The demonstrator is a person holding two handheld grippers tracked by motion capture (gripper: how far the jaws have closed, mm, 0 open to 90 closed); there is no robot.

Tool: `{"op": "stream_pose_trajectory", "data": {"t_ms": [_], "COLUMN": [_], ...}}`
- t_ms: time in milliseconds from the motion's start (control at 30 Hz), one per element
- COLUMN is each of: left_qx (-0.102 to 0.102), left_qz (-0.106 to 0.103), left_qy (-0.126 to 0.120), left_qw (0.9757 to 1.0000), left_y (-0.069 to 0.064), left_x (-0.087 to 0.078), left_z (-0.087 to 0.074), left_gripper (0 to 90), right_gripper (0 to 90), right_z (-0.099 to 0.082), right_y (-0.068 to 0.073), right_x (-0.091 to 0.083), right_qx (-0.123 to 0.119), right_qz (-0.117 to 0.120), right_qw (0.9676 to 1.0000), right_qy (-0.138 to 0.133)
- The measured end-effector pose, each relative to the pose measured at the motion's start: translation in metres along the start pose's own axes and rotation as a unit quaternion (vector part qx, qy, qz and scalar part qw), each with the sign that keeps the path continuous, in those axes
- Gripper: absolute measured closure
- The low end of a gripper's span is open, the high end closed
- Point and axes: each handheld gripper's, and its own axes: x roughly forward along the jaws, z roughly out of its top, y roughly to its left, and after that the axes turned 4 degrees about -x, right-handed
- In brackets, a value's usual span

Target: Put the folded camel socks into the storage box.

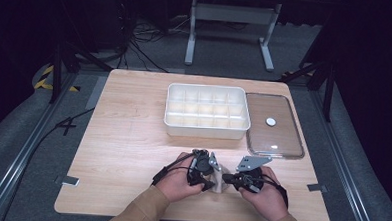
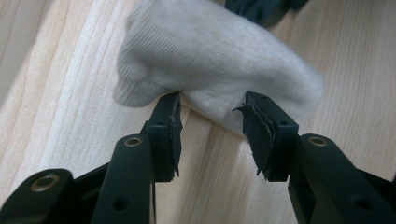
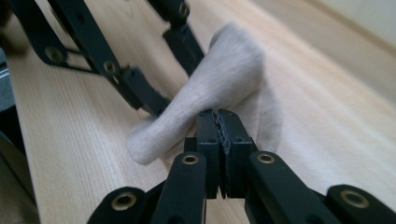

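Right hand-held gripper (image 3: 223, 122) clamped on sock (image 3: 219, 79), left hand-held gripper (image 2: 212, 109) apart, on wooden table (image 1: 127, 137).

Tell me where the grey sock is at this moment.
In the high view the grey sock lies near the table's front edge, between the left gripper and right gripper, in front of the white divided box.

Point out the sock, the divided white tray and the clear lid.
sock (image 2: 219, 51), left gripper view, ribbed top surface
divided white tray (image 1: 205, 132), high view, front wall
clear lid (image 1: 283, 137), high view, bare panel
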Motion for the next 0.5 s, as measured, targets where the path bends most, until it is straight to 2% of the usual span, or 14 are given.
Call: {"op": "stream_pose_trajectory", "data": {"t_ms": [33,100,133,200,300,333,433,500], "left_qx": [0.002,0.001,0.001,0.003,0.001,0.006,0.006,0.001], "left_qz": [-0.001,-0.001,-0.001,-0.002,-0.003,-0.003,-0.001,0.001], "left_qy": [0.001,0.002,0.000,0.003,0.003,0.006,0.008,-0.002], "left_qw": [1.0000,1.0000,1.0000,1.0000,1.0000,1.0000,1.0000,1.0000], "left_y": [-0.001,-0.001,-0.001,-0.001,-0.001,0.000,-0.001,-0.002], "left_x": [0.001,0.002,0.002,0.002,0.002,0.002,0.002,0.002], "left_z": [0.000,0.000,0.000,0.001,0.001,0.001,0.001,0.001], "left_gripper": [57.1,57.1,57.1,57.1,57.2,57.2,57.2,57.2], "right_gripper": [88.5,88.4,88.3,88.4,88.2,88.1,88.0,88.1], "right_z": [0.005,0.007,0.010,0.013,0.016,0.016,0.015,0.012], "right_y": [0.001,0.002,0.004,0.007,0.012,0.013,0.015,0.013], "right_x": [-0.008,-0.010,-0.012,-0.011,-0.002,0.001,0.007,0.008], "right_qx": [-0.001,-0.003,-0.006,-0.008,-0.013,-0.013,-0.018,-0.015], "right_qz": [-0.003,-0.003,-0.001,0.003,0.015,0.020,0.021,0.014], "right_qw": [0.9998,0.9996,0.9992,0.9984,0.9976,0.9977,0.9981,0.9986], "right_qy": [-0.020,-0.026,-0.038,-0.056,-0.066,-0.064,-0.054,-0.050]}}
